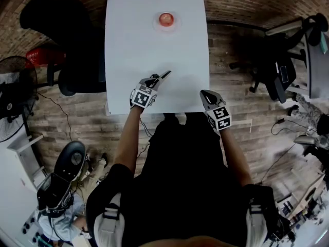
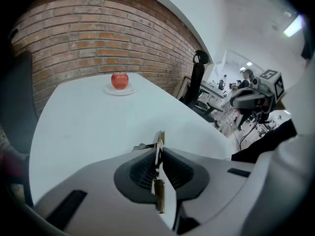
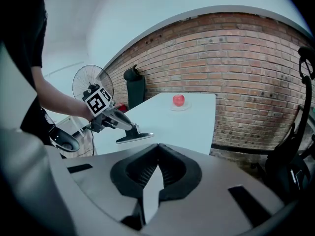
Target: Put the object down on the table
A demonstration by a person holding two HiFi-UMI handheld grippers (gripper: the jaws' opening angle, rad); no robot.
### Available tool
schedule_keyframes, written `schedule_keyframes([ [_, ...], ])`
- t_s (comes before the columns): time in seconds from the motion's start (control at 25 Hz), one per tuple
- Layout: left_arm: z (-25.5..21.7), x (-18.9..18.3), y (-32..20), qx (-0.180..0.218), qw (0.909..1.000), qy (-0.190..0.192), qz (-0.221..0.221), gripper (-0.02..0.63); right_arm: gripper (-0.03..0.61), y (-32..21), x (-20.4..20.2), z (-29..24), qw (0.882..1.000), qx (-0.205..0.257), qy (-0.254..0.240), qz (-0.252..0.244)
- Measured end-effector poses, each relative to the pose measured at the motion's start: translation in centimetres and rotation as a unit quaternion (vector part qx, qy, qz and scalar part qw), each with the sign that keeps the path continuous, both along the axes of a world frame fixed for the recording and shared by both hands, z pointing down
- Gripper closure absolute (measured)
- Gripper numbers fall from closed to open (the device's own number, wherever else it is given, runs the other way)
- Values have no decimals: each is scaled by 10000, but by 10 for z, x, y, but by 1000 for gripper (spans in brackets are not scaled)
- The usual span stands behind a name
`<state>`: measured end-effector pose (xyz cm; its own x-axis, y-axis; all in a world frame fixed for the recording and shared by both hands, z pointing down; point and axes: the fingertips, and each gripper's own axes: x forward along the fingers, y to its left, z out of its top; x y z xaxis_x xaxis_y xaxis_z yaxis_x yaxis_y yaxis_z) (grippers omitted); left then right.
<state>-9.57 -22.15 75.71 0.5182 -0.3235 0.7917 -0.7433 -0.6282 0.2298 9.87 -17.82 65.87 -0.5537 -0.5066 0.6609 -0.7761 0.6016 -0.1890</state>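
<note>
Black shirt nearest us: the person is standing at the near edge of the white bench, both arms reaching out over it. The right gripper is hovering by the near right corner. Its own view is showing the jaws pressed together, tips meeting with nothing between them, so it is clenched and empty.

A touch further in, the left gripper is reaching over the near half of the bench, about midway between the left and right edges and angled toward the far right. Its own view is giving us the object: a thin strip, seen edge-on and brass-coloured at its lower part, standing upright between the ribbed pads. The jaws are sitting just a crack apart on either side of it, so the gripper is looking released rather than biting down. In the right gripper view, the left gripper's tips are riding very low at the bench top with a shadow right under them. Whether the strip is touching the surface is not coming through.

Up by the far edge, near its middle, a red apple is sitting on a small white plate, well apart from both grippers. Past the bench, a brick wall is closing the view. A black chair is standing off the far left corner on the wooden floor.
</note>
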Motion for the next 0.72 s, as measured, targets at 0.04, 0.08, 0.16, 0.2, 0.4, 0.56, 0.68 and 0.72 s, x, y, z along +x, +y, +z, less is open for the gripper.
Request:
schedule_keyframes([
  [0.04,0,0,-1,1,10000,-5,-12,568,580,0,1,0,10000,-3,3,-7],
  [0.08,1,0,-1,2,10000,-12,-27,565,580,0,1,0,10000,-7,3,-13],
  [0.16,2,-2,-3,-1,10000,-27,-53,560,580,-1,1,0,10000,-12,0,-24],
  [0.2,3,-2,-4,-5,10000,-38,-61,558,580,-1,1,0,10000,-11,1,-29],
  [0.4,8,-7,-7,-36,9999,-102,-93,542,580,-2,0,1,10000,-15,2,-32],
  [0.56,11,-9,-9,-41,9998,-130,-109,533,580,0,-2,2,10000,-33,9,-54],
  [0.68,12,-10,-10,-60,9998,-125,-136,528,580,3,-1,4,10000,-54,31,-68],
  [0.72,13,-11,-11,-68,9998,-122,-158,526,580,3,0,4,10000,-58,35,-59],
])
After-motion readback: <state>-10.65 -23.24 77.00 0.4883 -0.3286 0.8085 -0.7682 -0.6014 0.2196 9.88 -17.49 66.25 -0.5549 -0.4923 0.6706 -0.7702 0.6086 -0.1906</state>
